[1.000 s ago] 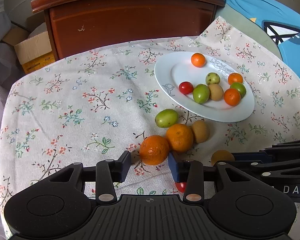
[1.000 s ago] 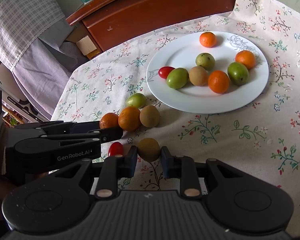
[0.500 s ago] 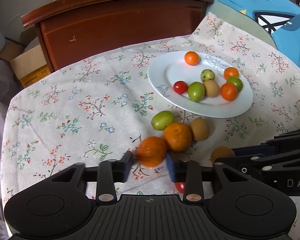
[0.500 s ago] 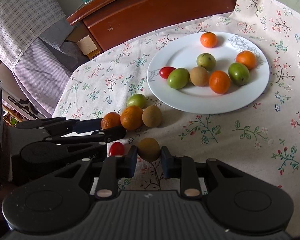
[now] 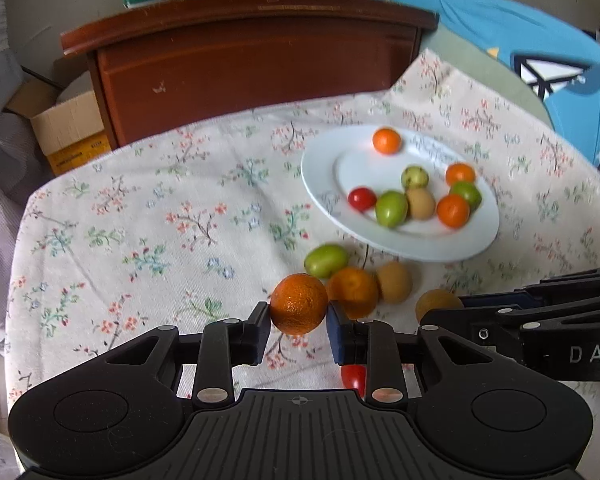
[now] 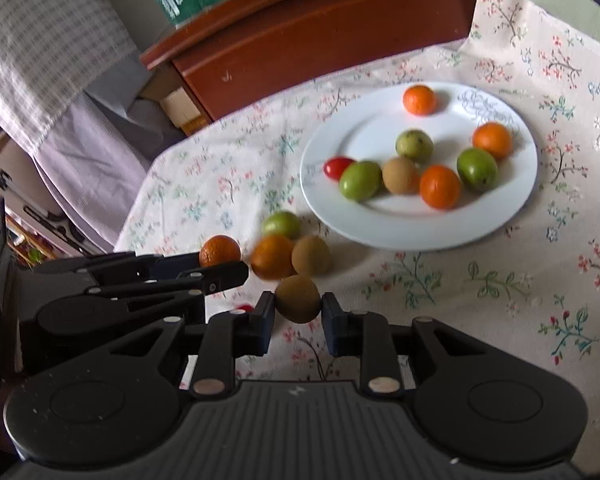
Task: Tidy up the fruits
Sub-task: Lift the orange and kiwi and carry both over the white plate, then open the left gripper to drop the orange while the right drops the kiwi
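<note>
Orange and dimpled, a round mandarin (image 5: 299,309) sits pinched between the pads of the left tool (image 5: 299,330) at lower centre of the left wrist view; the pads press its sides; the right tool (image 6: 298,314) is closed on a round brown kiwi-like fruit (image 6: 298,298) at lower centre of the right wrist view; both fruits sit low over the floral-cloth worktop (image 5: 148,216); just beyond them lie a second orange mandarin (image 5: 354,292), a green oval fruit (image 5: 326,260) and another brown fruit (image 5: 394,282), touching one another; a white round plate (image 6: 412,228) at upper right carries eight small fruits; a red cherry tomato (image 5: 354,376) lies behind the left tool's fingers.
</note>
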{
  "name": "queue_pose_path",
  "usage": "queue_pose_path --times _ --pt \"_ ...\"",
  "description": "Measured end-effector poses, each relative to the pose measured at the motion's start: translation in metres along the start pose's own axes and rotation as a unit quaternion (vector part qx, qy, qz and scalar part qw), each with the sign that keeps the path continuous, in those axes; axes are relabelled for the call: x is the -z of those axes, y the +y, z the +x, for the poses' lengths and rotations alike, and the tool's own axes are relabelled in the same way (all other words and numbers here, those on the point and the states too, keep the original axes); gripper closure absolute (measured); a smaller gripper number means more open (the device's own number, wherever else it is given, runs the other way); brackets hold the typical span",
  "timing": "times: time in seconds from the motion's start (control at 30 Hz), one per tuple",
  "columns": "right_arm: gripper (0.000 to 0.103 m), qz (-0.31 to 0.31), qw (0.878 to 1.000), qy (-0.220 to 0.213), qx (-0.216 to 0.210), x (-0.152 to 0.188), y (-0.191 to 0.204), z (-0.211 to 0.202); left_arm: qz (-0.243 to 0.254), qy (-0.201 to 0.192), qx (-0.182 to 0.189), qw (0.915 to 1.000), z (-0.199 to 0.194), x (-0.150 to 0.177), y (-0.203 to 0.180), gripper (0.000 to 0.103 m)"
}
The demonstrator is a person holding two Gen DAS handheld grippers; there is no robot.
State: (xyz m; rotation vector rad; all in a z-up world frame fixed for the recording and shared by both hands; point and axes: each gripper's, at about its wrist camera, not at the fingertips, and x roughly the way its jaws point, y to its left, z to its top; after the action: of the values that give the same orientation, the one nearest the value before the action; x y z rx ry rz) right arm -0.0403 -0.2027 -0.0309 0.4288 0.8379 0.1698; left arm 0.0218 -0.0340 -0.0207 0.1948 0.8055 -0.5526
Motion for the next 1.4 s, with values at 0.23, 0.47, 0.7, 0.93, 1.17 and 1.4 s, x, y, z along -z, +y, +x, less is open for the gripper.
queue_pose_path --times 0.23,0.47,0.7,0.93,1.17,1.4 --pt "0.078 0.014 0.999 -0.034 -0.011 -0.019 -0.005 -0.017 -0.029 -0.033 0.023 0.9988 -0.012 -0.017 -0.002 0.075" --pt "0.078 0.024 0.997 -0.078 -0.003 -0.047 -0.016 -0.034 -0.032 -0.057 0.04 0.997 -0.017 -0.039 -0.008 0.075" --pt "0.078 0.045 0.994 -0.098 0.013 -0.063 -0.033 -0.039 -0.034 -0.066 0.049 0.996 -0.004 -0.059 -0.014 0.075" --pt "0.078 0.05 0.993 -0.103 0.039 -0.073 -0.044 -0.032 -0.04 -0.063 0.058 0.9955 0.016 -0.073 -0.019 0.075" --pt "0.078 0.077 0.991 -0.088 0.06 -0.078 -0.06 -0.018 -0.044 -0.054 0.065 0.9955 0.038 -0.082 -0.023 0.075" --pt "0.077 0.096 0.99 -0.073 0.066 -0.077 -0.069 -0.007 -0.043 -0.042 0.075 0.9954 0.053 -0.083 -0.028 0.075"
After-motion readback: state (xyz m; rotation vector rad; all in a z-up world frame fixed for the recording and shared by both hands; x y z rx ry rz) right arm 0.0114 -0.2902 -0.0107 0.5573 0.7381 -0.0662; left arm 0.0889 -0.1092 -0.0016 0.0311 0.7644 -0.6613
